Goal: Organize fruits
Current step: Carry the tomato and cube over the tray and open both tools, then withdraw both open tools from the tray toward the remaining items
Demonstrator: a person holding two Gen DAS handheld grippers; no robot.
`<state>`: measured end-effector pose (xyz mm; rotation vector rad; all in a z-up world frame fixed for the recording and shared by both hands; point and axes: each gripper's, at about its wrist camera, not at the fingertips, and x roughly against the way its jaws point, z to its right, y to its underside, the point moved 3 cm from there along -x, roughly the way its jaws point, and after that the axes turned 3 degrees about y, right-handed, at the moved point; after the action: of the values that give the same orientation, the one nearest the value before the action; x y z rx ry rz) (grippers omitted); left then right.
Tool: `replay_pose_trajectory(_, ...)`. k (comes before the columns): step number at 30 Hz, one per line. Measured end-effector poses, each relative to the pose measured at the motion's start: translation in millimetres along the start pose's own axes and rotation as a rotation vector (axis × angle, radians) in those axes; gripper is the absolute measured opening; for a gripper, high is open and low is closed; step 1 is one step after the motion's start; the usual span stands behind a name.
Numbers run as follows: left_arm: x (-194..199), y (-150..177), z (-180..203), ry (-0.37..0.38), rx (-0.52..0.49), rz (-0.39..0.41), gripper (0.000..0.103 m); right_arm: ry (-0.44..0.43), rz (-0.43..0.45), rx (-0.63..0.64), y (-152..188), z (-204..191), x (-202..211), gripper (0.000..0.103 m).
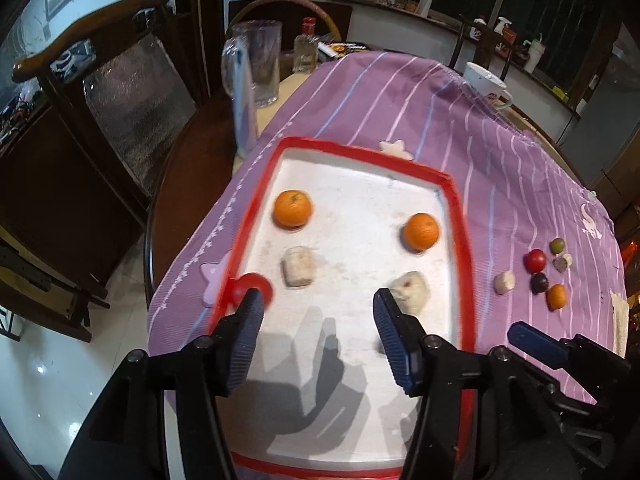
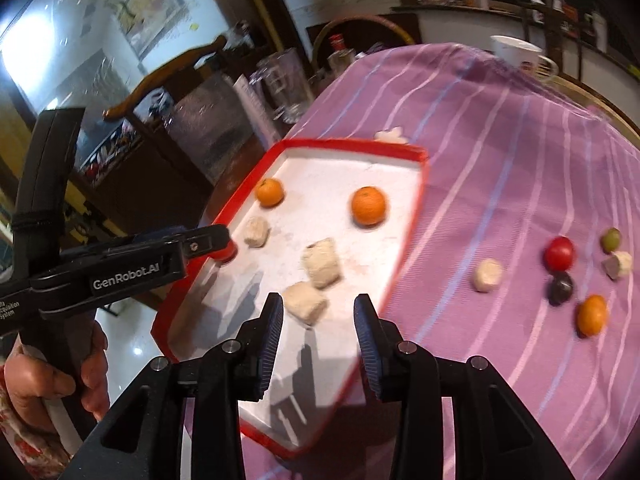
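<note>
A white tray with a red rim (image 1: 460,216) sits on a purple striped cloth (image 1: 500,168). In the tray lie two oranges, one toward the far left (image 1: 293,208) and one toward the far right (image 1: 421,231), and pale peeled chunks below them: the left wrist view shows two (image 1: 298,267), while the right wrist view shows three (image 2: 322,263) (one hides behind a finger in the other picture).

The left gripper (image 1: 318,310) hangs over the near part of the tray with its jaws apart and nothing between the pads. A small red fruit (image 1: 254,286), probably a tomato though it is blurred, lies in the tray's left corner just at the tip of the left finger (image 1: 248,320); whether it touches the pad I cannot tell.

The right gripper (image 2: 319,316) also has its jaws apart, empty, over the tray's right side, with a pale chunk (image 2: 305,303) just beside its left finger.

Out on the cloth, right of the tray, is a loose cluster: a pale chunk (image 2: 488,275), a red tomato (image 2: 559,254), a dark plum-like fruit (image 2: 561,288), a small orange (image 2: 592,315), a green grape (image 2: 611,239) and a cut piece (image 2: 618,265).

A hand (image 2: 48,376) grips the left tool's handle.
</note>
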<state>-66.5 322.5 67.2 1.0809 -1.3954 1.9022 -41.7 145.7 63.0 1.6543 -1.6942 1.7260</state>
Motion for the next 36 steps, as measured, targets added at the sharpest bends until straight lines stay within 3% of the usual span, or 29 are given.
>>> replay_pose_trajectory(11, 3.7, 17.9, 86.2, -0.003, -0.086, -0.005, 0.057, 0.057, 0.018, -0.141, 28.7, 87.8, 50.2, 0.041)
replay_pose_trajectory(18, 5.0, 30.7, 136.2, -0.022, -0.13, 0.003, 0.061, 0.08, 0.029, -0.149, 42.3, 126.1, 77.5, 0.041)
replay_pose_trajectory(36, -5.6, 49.9, 200.0, -0.016, -0.168, -0.03, 0.065, 0.089, 0.033, -0.194, 68.3, 187.4, 107.9, 0.041)
